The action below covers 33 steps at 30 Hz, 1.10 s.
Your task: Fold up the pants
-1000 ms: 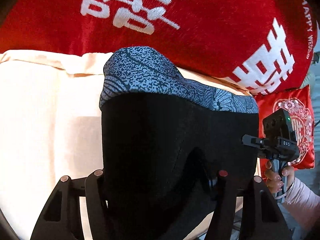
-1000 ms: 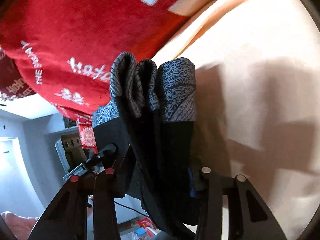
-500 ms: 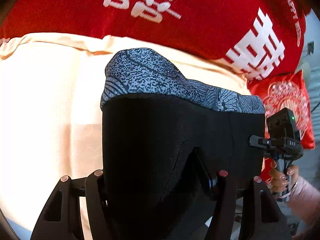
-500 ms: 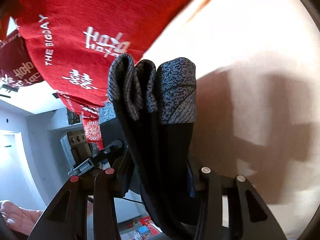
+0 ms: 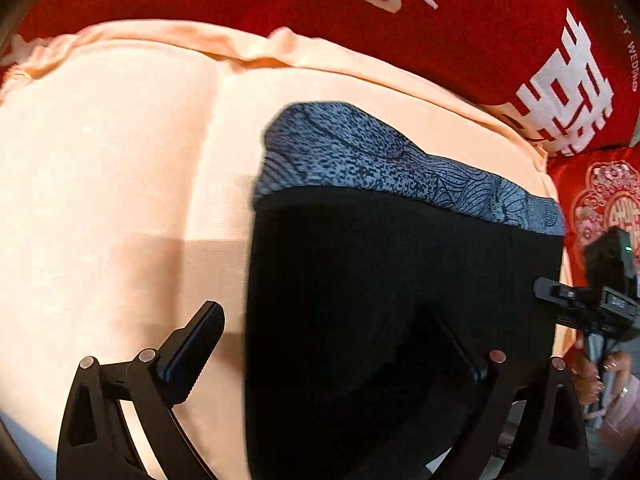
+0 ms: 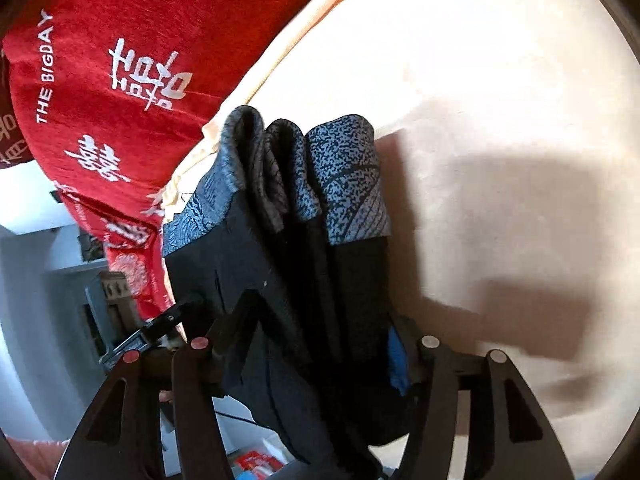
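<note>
Pants (image 5: 400, 300) are folded into a thick bundle, black with a grey-blue patterned waistband (image 5: 392, 164) at the end farthest from both tongs, and they sit right in front of each tool over the peach sheet (image 5: 112, 184). Left gripper (image 5: 344, 344) has its jaws spread wide: the left finger (image 5: 192, 344) stands out on its own over bare sheet, apart from the cloth's edge, while the other finger is mostly swallowed by black fabric, so I can't tell if that one touches. Right gripper (image 6: 312, 344) is clamped on the bundle's end, with three stacked fold layers (image 6: 288, 168) squeezed between its fingers and poking out ahead of the tips. From the left wrist view you can see the right tool off past the bundle's right edge, held in the person's hand (image 5: 596, 376) with painted nails and a pale pink sleeve, arm coming in from low right. Beyond the waistband, a big red blanket (image 5: 400, 20) with white characters lies across the far side of the sheet, and a red embroidered cushion (image 5: 600, 208) sits to the right of it. In the right wrist view the blanket (image 6: 120, 80) reads "THE BIGDAY", the sheet (image 6: 500, 100) carries hard shadows right of the tongs, and grey-white room walls (image 6: 32, 300) show at lower left.
</note>
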### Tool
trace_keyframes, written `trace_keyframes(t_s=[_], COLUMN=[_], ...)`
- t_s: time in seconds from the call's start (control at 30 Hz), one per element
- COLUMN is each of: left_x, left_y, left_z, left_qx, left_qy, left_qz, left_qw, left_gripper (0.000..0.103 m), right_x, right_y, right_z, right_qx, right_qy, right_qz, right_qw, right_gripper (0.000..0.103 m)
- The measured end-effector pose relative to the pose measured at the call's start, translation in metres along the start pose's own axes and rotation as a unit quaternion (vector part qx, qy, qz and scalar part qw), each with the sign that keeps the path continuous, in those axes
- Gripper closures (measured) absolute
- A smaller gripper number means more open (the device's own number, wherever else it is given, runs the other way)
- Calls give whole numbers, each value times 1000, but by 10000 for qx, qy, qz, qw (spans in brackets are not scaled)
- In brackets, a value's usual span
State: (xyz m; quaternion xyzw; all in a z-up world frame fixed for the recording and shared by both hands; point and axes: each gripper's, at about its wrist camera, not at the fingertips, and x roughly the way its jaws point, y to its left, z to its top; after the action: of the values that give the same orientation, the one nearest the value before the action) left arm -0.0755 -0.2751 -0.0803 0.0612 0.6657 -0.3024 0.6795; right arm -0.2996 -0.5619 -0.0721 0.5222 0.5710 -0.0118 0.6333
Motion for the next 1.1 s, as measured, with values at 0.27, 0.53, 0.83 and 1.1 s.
trace_keyframes(t_s=[0.27,0.53,0.83,1.1], left_x=[-30,-40,-64,-101], left_y=[4,-2,-21,-37], left_z=[-16,-31,-66,-97], left_qx=[195,232,490,682], left_qy=[-169,-130,-65,-64], left_qz=[586,1017,1307,1437], left_qw=[9980,9945,9902,9873], left_gripper=[4,4,4,3], right_x=[-38,-61,-62,-74], right_y=[3,-1,21,59], right_z=[-27,-62,-100,-127], right_qx=[199,310,-91,-238], right_qy=[-399,-623,-631,-757], right_qz=[-361,-1574,-2745,-3035], right_qw=[9983,9851,9595,9495], right_gripper=[32,26,16,16])
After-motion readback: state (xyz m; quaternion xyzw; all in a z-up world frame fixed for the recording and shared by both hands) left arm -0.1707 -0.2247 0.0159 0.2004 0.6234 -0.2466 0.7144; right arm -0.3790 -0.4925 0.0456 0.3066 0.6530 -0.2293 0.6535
